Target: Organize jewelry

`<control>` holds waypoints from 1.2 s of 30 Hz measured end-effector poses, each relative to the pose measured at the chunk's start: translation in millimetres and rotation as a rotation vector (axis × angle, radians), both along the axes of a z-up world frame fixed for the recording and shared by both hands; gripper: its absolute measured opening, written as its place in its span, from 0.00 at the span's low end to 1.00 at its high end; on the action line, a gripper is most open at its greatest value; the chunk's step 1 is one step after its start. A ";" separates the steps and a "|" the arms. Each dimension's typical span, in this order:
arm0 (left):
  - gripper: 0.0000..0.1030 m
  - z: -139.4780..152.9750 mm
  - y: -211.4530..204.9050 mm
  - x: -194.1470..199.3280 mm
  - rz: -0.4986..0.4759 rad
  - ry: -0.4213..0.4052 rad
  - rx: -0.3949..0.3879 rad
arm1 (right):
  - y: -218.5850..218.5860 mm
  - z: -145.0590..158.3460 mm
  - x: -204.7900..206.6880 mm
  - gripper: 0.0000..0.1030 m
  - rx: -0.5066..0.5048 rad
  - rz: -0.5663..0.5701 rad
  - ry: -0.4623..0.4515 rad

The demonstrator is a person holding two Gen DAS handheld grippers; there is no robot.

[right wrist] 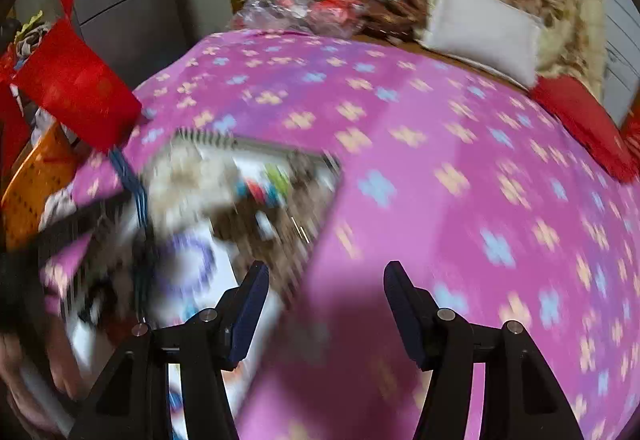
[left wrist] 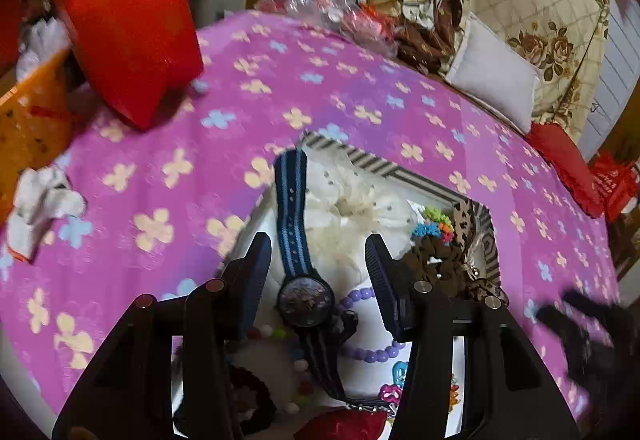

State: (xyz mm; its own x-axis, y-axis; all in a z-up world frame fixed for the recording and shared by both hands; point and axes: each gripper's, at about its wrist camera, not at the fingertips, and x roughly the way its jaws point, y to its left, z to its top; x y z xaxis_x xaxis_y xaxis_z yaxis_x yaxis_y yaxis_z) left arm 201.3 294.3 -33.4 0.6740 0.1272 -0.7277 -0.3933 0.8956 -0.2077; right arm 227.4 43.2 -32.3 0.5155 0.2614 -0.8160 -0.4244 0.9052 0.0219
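A white box with a striped rim (left wrist: 384, 164) lies on the purple flowered bedspread (left wrist: 280, 80). In it lie a watch (left wrist: 306, 300) with a blue striped strap, a purple bead bracelet (left wrist: 370, 354), a cream fabric flower (left wrist: 352, 208), colourful hair clips (left wrist: 436, 224) and brown leopard-print pieces (left wrist: 440, 260). My left gripper (left wrist: 318, 256) is open just above the box, its fingers on either side of the watch strap. My right gripper (right wrist: 326, 280) is open and empty over the bedspread, at the box's right edge (right wrist: 320, 240). The right wrist view is blurred.
A red bag (left wrist: 124, 12) hangs at the left over an orange container (left wrist: 32, 120). Crumpled white paper (left wrist: 40, 204) lies at the bed's left edge. A white pillow (left wrist: 492, 72), a floral quilt (left wrist: 540, 0), plastic wrapping (left wrist: 340, 12) and a red cushion (left wrist: 564, 164) lie at the back and right.
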 end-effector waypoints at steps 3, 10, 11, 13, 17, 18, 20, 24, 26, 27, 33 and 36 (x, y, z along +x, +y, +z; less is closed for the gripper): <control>0.47 11.4 -9.2 -12.6 0.030 -0.047 0.087 | -38.9 -6.5 -34.2 0.56 0.001 -0.048 0.011; 0.73 43.8 -52.4 -57.6 0.113 -0.218 0.278 | -115.0 4.6 -86.7 0.56 0.014 -0.160 -0.003; 0.77 49.1 -62.7 -67.4 0.108 -0.236 0.285 | -123.9 8.0 -92.5 0.56 0.028 -0.173 -0.006; 0.78 58.6 -79.4 -83.2 0.096 -0.238 0.273 | -140.2 16.0 -104.5 0.56 0.040 -0.193 -0.036; 0.78 82.2 -112.5 -119.7 0.048 -0.278 0.245 | -155.7 24.6 -123.0 0.56 0.051 -0.209 -0.092; 0.81 88.0 -120.9 -126.9 0.050 -0.285 0.256 | -157.8 25.7 -127.1 0.56 0.058 -0.207 -0.101; 0.89 102.4 -139.4 -140.0 0.022 -0.296 0.266 | -158.6 27.4 -132.0 0.56 0.060 -0.201 -0.119; 0.99 124.2 -167.5 -161.7 -0.007 -0.334 0.265 | -168.6 32.4 -146.5 0.56 0.056 -0.212 -0.162; 0.99 130.3 -177.8 -171.0 -0.021 -0.343 0.242 | -177.1 35.5 -151.8 0.56 0.067 -0.225 -0.169; 0.99 131.9 -182.8 -174.6 -0.030 -0.342 0.233 | -180.8 36.1 -153.1 0.56 0.069 -0.233 -0.171; 0.99 123.3 -214.2 -180.5 -0.116 -0.256 0.216 | -199.3 35.1 -169.0 0.57 0.071 -0.278 -0.168; 0.99 112.6 -224.1 -184.8 -0.123 -0.205 0.236 | -196.9 30.5 -178.6 0.57 0.049 -0.267 -0.159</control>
